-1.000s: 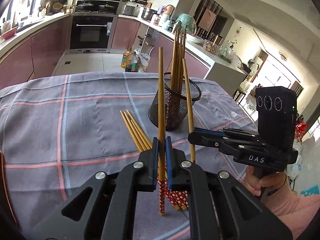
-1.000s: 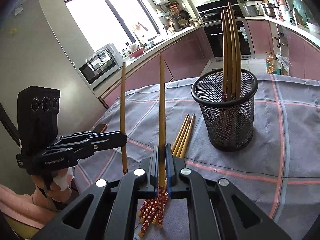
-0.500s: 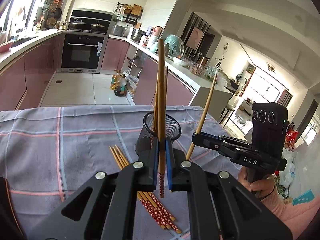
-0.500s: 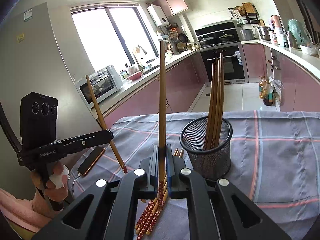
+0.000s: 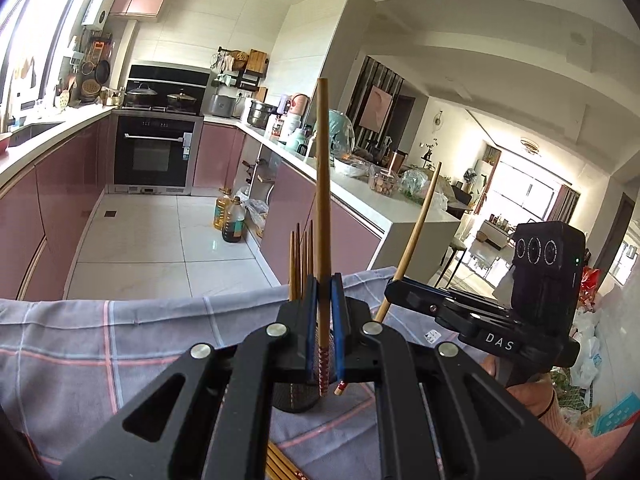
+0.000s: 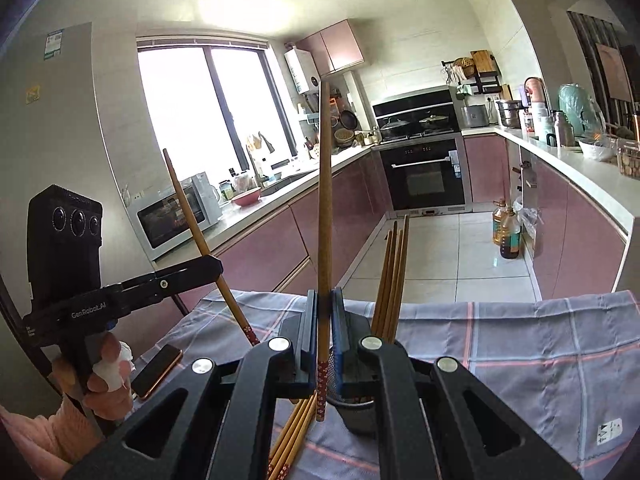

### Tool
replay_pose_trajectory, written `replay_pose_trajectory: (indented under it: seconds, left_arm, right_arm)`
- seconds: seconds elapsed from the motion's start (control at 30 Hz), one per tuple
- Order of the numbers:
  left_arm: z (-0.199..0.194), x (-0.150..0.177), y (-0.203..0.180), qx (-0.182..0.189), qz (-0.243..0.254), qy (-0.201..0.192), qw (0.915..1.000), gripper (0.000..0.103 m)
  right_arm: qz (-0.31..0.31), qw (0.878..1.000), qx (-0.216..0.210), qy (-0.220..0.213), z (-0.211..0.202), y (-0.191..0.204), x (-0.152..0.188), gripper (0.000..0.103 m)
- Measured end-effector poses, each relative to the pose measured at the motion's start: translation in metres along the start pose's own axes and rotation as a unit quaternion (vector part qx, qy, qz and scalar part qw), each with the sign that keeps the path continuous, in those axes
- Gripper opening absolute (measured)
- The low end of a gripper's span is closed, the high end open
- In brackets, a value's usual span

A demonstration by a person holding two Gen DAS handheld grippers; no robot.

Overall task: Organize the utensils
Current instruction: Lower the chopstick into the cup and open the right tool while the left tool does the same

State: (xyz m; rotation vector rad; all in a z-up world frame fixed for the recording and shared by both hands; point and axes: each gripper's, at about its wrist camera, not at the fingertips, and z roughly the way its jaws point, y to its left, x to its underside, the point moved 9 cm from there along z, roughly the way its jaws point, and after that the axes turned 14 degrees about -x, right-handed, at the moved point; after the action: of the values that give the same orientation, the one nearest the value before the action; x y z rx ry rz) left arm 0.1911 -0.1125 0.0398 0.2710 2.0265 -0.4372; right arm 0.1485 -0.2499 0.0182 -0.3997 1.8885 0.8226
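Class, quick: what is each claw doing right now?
Left claw: closed on one chopstick.
Right claw: closed on another chopstick.

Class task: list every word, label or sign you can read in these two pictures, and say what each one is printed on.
"DAS": on the right gripper.
"GenRobot.AI": on the left gripper.
Tablecloth tag: symbols only, too small to read.
Fridge stickers: too blurred to read.
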Motion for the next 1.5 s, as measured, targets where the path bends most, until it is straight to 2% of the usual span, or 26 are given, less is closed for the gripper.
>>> replay_pose_trajectory:
  seconds: [0.23,0.57,0.8,0.97,1.27,1.5]
  left_arm:
    - [0.023,-0.005,-0.001,-0.018,0.004,0.001,0.9998,0.007]
    - [0.056,0.028,-0.007,-0.048,0.051,0.059,0.9958,0.007]
    - [0.072,0.055,-0.011,-0.041,0.081,0.110,0.9898,0.007]
    - [0.089,0.066,-0.009,-0.039,0.081,0.142,0.9858,0.008]
    - [0.112,0.063,-0.004,-0.039,0.063,0.163,0.9838,0.008]
    - [0.108,0.073,-0.002,-0.051,0.068,0.153,0.9846,0.010]
  right_arm:
    - [-0.002,1.000,0.020,-0.003,0.013,-0.014,-0.007,0.006]
    - [0.014,0.998,0.040,0.042,0.048,-0.033,0.027,0.006]
    - [0.024,0.996,0.040,0.077,0.063,-0.037,0.047,0.006]
    - [0.040,0.994,0.046,0.091,0.069,-0.045,0.055,0.006]
    - [0.054,0.993,0.054,0.094,0.074,-0.048,0.056,0.007]
    - [0.059,0.993,0.054,0.091,0.073,-0.049,0.059,0.010]
